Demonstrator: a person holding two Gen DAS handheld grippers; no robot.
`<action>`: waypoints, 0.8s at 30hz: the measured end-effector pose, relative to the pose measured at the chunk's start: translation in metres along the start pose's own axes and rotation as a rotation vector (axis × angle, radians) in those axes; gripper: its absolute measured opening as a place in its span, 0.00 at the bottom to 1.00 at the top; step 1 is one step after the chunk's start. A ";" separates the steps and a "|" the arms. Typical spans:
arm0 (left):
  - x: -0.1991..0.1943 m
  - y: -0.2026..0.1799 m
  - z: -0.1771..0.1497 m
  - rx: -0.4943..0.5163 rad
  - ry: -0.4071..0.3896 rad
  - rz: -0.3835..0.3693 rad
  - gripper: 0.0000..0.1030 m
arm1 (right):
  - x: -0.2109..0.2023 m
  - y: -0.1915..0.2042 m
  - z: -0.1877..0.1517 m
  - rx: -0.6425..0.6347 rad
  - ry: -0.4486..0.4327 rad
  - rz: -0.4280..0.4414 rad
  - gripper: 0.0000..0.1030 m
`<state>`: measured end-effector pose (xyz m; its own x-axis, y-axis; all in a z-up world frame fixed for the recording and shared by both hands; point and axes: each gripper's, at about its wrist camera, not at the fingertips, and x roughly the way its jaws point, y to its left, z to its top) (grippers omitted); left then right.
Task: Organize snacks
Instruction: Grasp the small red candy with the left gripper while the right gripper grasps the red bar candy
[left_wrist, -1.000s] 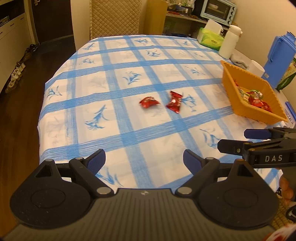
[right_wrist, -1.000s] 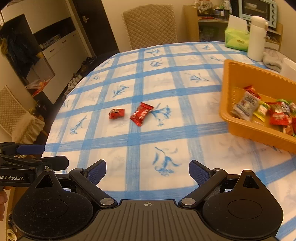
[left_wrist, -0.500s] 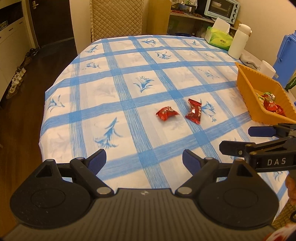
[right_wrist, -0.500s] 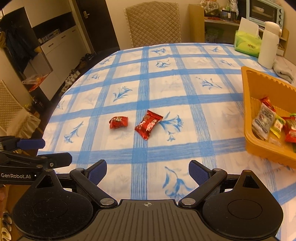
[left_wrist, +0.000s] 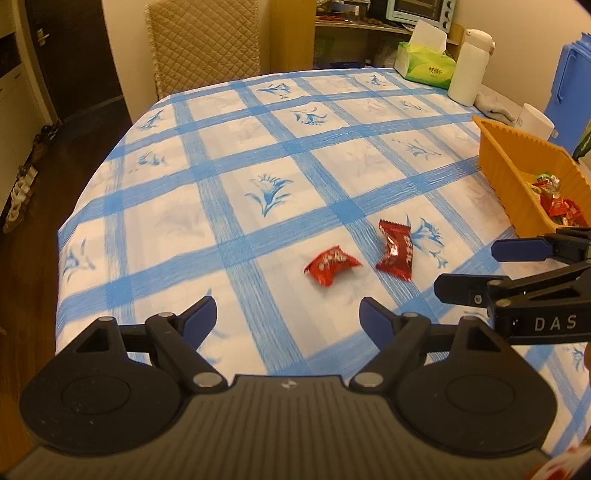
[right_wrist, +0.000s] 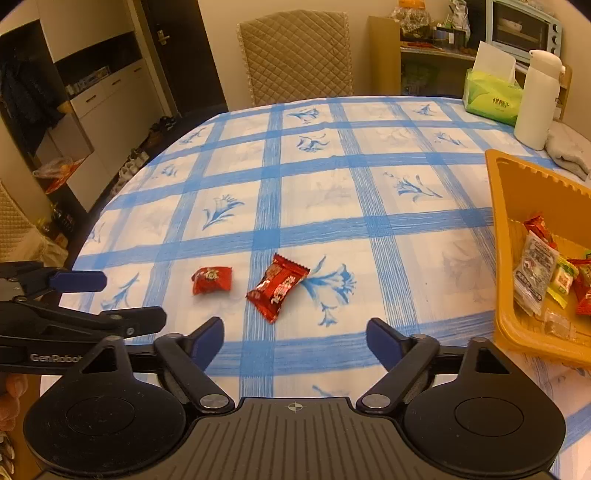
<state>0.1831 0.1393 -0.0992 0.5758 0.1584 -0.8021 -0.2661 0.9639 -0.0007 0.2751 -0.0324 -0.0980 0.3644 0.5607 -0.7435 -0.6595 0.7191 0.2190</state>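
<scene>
The left claw (left_wrist: 288, 314), black with blue pads, is hanging wide but narrowing over the surface, with only tablecloth between its fingers. The right claw (right_wrist: 295, 334) is likewise gaping and drawing inward, gripping nothing.

Just ahead of the left claw, a small crumpled red foil snack packet (left_wrist: 332, 265) is lying on the surface covered in a blue-and-white checked floral cloth (left_wrist: 258, 155). Beside it, slightly apart, a longer red foil snack wrapper with crimped ends (left_wrist: 395, 248) is resting. In the right wrist view the longer wrapper (right_wrist: 277, 286) is sitting nearly centred ahead of the right claw, the small packet (right_wrist: 211, 279) off to its left.

The left wrist view is catching the right claw (left_wrist: 476, 271) from the side, over the surface near the orange plastic basket (left_wrist: 506, 162). The right wrist view is showing the left claw (right_wrist: 122, 297) the same way at its left edge.

The basket (right_wrist: 498, 236) is standing well to the right of both loose snacks. Only the right wrist view is looking properly into it, showing a white-and-clear packet, a yellow-green one and red ones; the left wrist view is giving just a glimpse of red wrappers.

Farther off, a green tissue box (left_wrist: 424, 66) and a white flask (left_wrist: 468, 66) are standing at the far edge.
</scene>
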 end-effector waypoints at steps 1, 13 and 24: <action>0.005 -0.001 0.002 0.012 -0.002 -0.002 0.77 | 0.002 -0.001 0.001 0.005 -0.001 0.002 0.78; 0.043 -0.013 0.022 0.139 0.010 -0.022 0.61 | 0.022 -0.012 0.013 0.032 0.009 -0.002 0.78; 0.061 -0.012 0.032 0.118 0.027 -0.081 0.29 | 0.032 -0.014 0.020 0.036 0.017 0.006 0.78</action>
<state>0.2459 0.1446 -0.1290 0.5706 0.0749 -0.8178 -0.1259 0.9920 0.0030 0.3097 -0.0163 -0.1122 0.3491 0.5579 -0.7529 -0.6374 0.7303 0.2456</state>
